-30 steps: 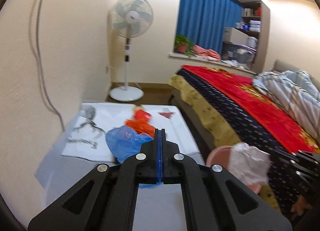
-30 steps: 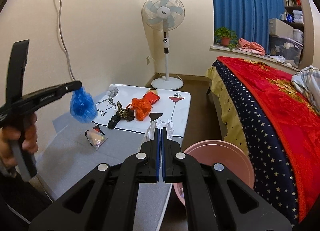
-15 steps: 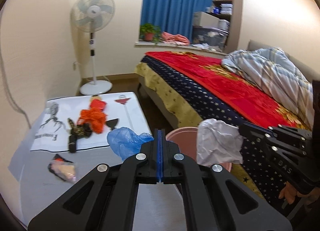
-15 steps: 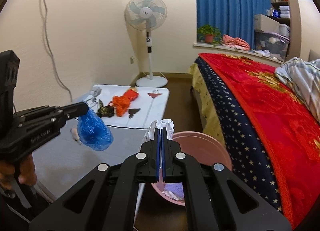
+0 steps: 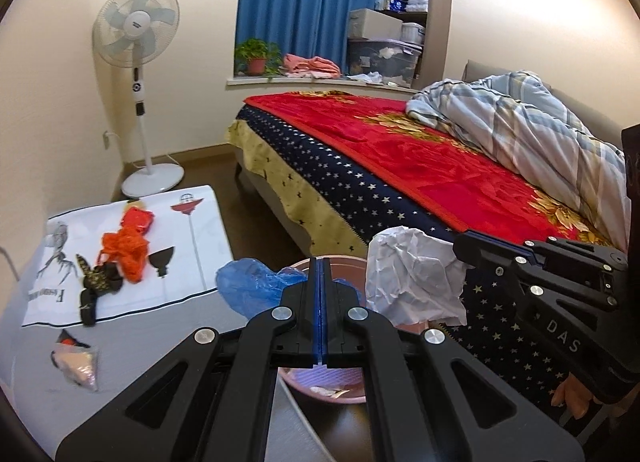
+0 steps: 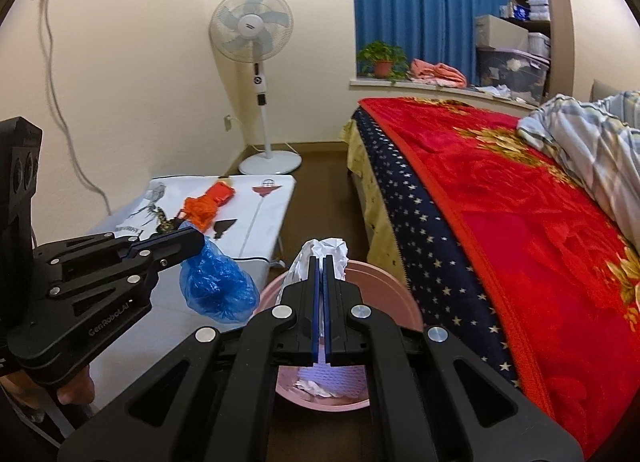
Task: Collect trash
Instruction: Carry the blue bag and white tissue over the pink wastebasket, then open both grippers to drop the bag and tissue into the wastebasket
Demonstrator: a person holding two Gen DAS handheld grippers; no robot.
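Two fingers pairs pinch blue bag point(image 6: 218, 290), crumpled paper point(image 5: 412, 278) above pink bin point(image 6: 392, 294)

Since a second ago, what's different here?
Both held pieces have travelled from over the low table toward the pink bin: the blue bag in the left gripper, the crumpled paper in the right gripper. Both grips stayed shut; table litter unchanged.

Both wrist views angled down, close over pink bin point(image 5: 352, 262) point(image 6: 384, 282) (bed point(image 5: 420, 166) point(image 6: 520, 202) shared).
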